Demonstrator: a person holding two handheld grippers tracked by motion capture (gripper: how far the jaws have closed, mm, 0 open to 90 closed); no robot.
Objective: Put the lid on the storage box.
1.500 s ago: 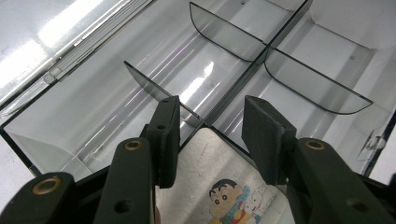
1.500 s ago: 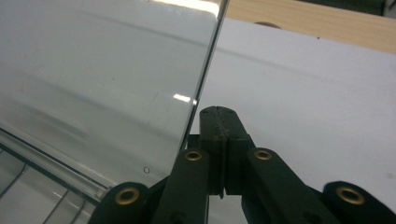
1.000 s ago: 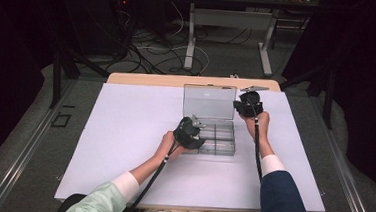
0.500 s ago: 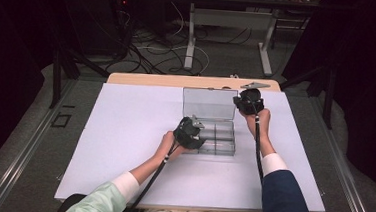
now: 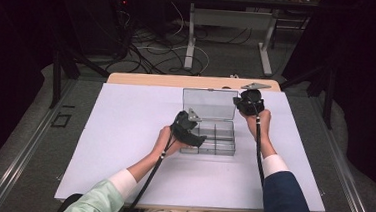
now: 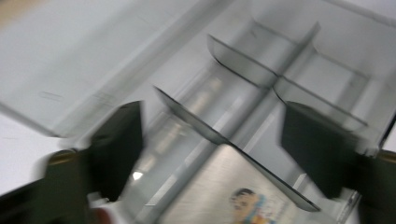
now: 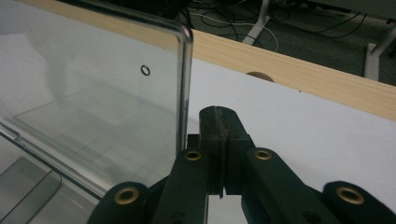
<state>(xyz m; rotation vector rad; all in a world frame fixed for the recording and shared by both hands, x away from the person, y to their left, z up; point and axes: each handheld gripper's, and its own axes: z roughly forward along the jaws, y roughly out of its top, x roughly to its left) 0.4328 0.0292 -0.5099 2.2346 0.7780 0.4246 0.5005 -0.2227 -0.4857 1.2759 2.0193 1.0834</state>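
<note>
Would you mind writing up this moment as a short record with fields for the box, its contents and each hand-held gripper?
box: clear plastic box with dividers, on the white table
lid: open, standing up at the far side
contents: a flat silvery packet with a small printed picture, in the compartment below the left jaws
left hand-held gripper: jaws have just been opening, wide apart above the compartments, holding nothing
right hand-held gripper: jaws shut, beside the lid's right edge
</note>
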